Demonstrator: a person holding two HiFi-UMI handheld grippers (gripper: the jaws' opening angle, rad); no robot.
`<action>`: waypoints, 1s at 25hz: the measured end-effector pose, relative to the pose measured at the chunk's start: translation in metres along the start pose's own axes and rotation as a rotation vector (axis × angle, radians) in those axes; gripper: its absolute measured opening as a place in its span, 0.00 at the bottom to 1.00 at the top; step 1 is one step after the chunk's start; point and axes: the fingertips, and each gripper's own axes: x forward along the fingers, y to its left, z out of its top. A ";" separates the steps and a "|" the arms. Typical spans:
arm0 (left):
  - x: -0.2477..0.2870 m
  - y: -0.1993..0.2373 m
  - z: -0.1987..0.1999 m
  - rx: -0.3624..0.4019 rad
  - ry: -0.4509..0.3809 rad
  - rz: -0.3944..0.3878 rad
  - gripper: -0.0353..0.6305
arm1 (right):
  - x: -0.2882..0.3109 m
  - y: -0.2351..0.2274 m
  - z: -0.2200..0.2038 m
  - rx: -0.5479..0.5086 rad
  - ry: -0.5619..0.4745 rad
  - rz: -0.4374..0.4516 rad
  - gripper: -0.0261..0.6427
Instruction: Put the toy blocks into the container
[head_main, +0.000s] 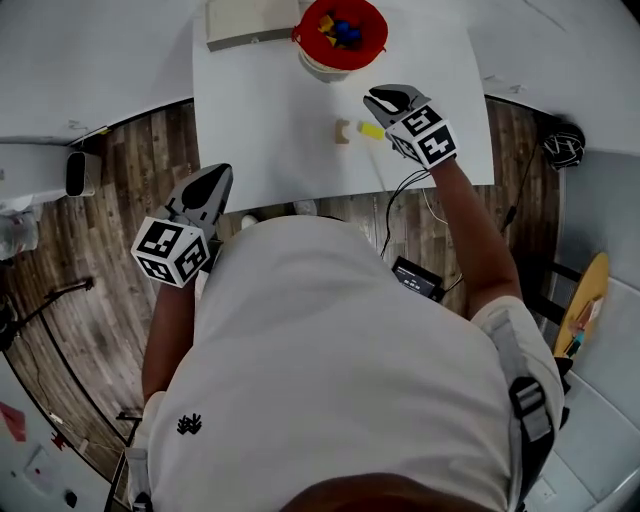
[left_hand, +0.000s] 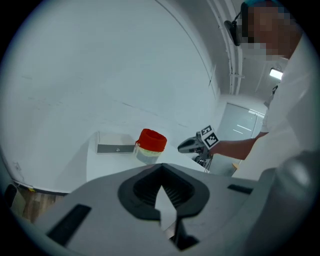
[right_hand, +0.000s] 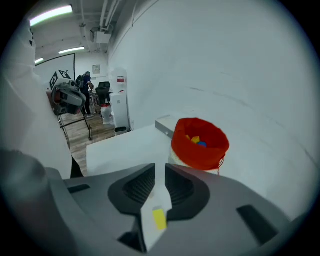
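- Right tool nearly closed, only a slim gap left, pinching nothing; left tool pressed together, empty, by the desk's near corner.
- Yellow block lying on the white desk just beside the right tool, next to 1 pale wooden arch block; both outside the red container.
- Likely to grab air, or skid the small, smooth, hard block over the slick desk, if closed off-centre.
- Soft-looking red rim over a pale round tub: liable to tip or fold if bumped.
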 end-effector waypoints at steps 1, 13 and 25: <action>0.001 0.000 0.001 0.003 0.002 -0.006 0.06 | 0.002 0.011 -0.013 0.035 0.009 0.011 0.14; 0.007 -0.010 -0.001 0.041 0.054 -0.081 0.06 | 0.061 0.077 -0.107 0.324 0.045 -0.065 0.29; -0.019 0.005 -0.013 0.051 0.095 -0.050 0.06 | 0.101 0.076 -0.140 0.596 0.064 -0.277 0.35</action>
